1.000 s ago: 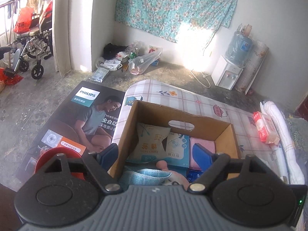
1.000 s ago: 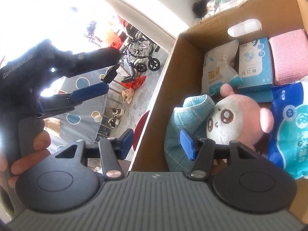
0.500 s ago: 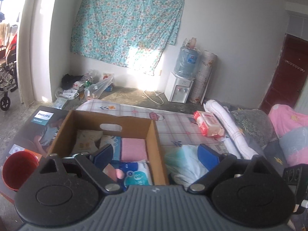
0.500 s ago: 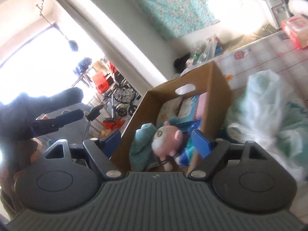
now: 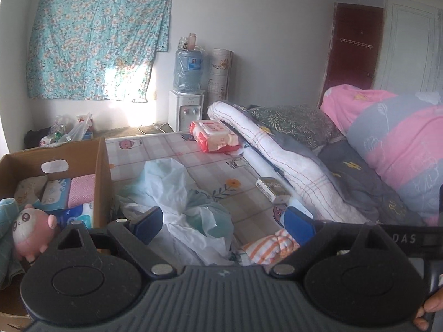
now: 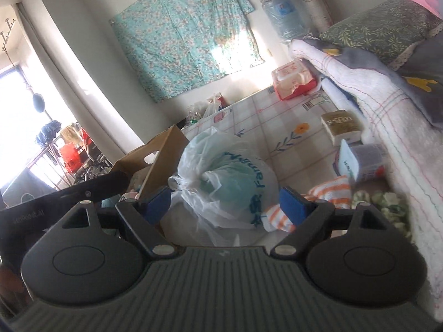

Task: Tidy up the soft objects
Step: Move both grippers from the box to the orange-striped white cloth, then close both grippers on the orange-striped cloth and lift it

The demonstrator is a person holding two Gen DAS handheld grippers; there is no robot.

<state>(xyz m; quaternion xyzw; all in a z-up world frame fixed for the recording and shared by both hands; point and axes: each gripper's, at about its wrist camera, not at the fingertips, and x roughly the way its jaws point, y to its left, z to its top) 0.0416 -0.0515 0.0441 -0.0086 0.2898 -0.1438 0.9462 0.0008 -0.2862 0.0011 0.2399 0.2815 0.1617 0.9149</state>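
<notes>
Lying loose: one plastic bag, one striped sock.

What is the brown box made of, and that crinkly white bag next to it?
The brown box looks like matte cardboard: stiff flat walls, a punched handle slot. The white bag seems thin, glossy plastic film: it crumples, is knotted on top, and something greenish shows through.

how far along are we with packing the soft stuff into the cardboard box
Partly done. The cardboard box already holds the pink plush toy, tissue packs and a pink cloth. Nothing is in hand: the left tongs are open and the right tongs are opening, both empty. Left on the bed: the plastic bag, striped sock and red wipes pack.
</notes>
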